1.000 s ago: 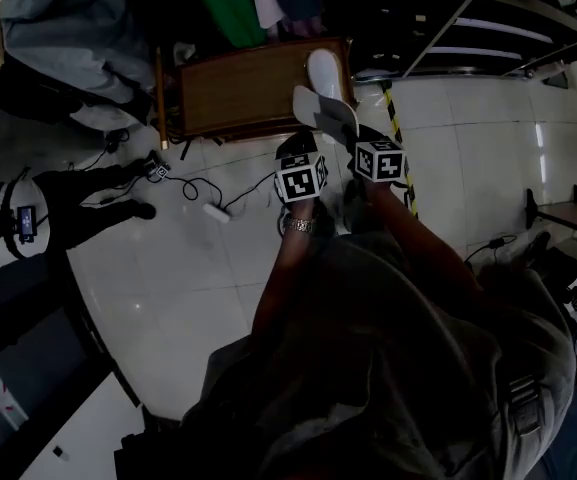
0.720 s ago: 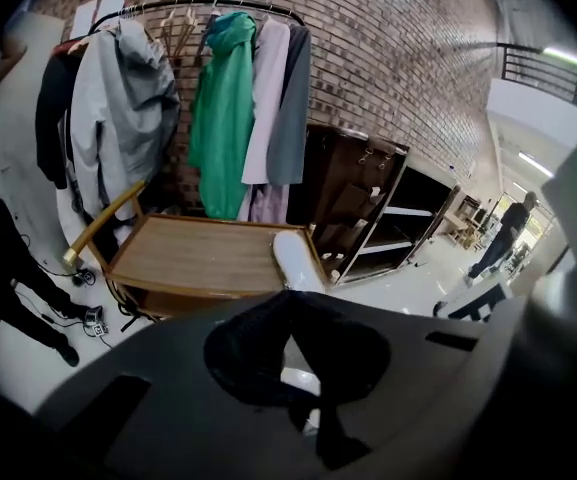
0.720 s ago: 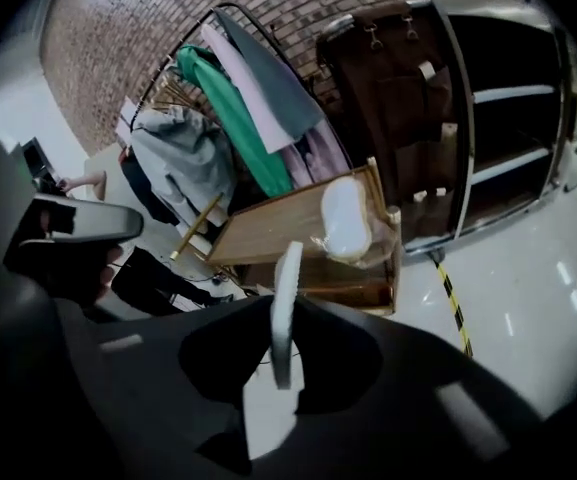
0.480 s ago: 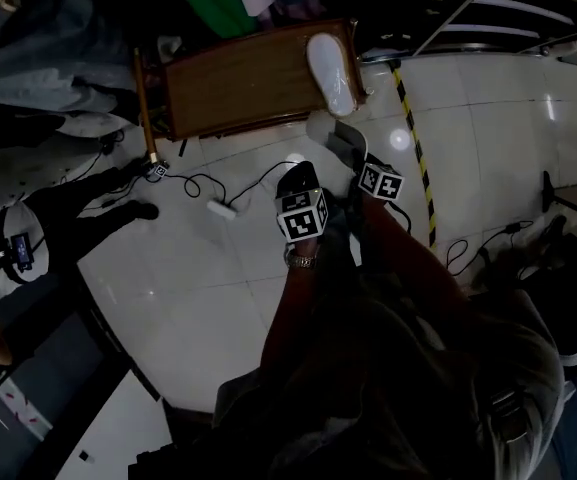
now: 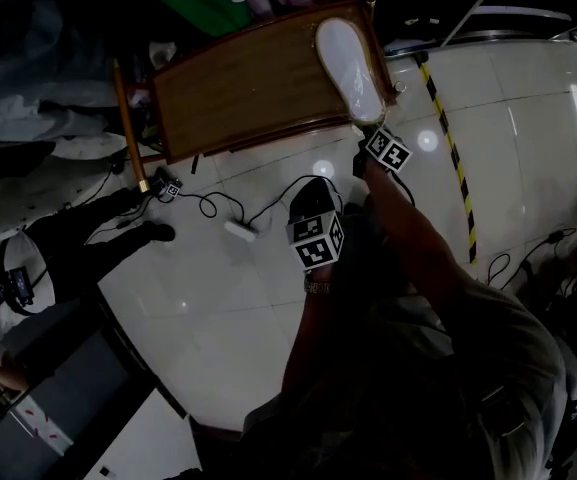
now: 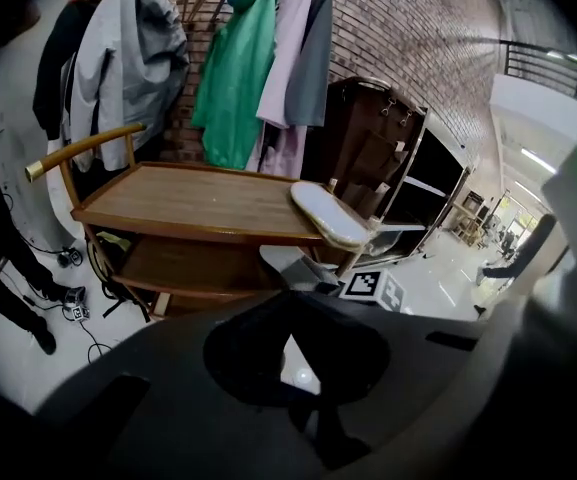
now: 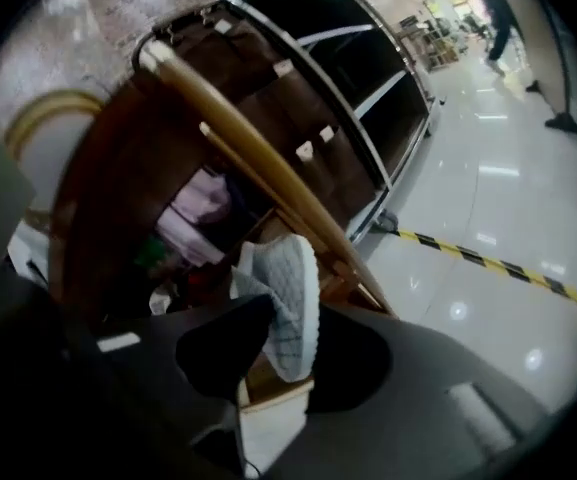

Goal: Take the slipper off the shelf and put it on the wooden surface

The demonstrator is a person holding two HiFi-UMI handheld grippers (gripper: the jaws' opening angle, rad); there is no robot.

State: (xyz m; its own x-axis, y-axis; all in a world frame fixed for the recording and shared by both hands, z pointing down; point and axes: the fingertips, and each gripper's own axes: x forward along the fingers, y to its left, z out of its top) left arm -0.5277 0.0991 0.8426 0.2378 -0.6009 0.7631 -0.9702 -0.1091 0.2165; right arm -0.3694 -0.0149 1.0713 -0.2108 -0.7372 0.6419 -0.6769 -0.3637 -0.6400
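Observation:
A white slipper [image 5: 348, 63] lies on the right end of the wooden cart top [image 5: 248, 88], its near end at my right gripper [image 5: 371, 135]. In the right gripper view a slipper with a grey grid sole [image 7: 290, 303] stands between the jaws of the right gripper [image 7: 293, 320]; both jaws touch it and they are opening. Whether a second slipper lies under it I cannot tell. My left gripper [image 5: 313, 193] hangs lower over the floor, shut and empty. In the left gripper view the left gripper [image 6: 288, 303] faces the wooden top [image 6: 188, 198] and the slipper [image 6: 326, 214].
Coats [image 6: 238, 68] hang behind the cart, which has a lower shelf [image 6: 188, 268]. A person in black [image 5: 88, 238] stands at the left. A cable with a power strip [image 5: 240, 230] lies on the tiled floor. Yellow-black tape [image 5: 453, 158] runs at the right; a dark shelf unit [image 6: 388, 168] stands beyond.
My right gripper has carried its slipper up from beside the cart to the right end of the wooden top. The slipper lying there no longer shows apart from it. The left gripper fell back.

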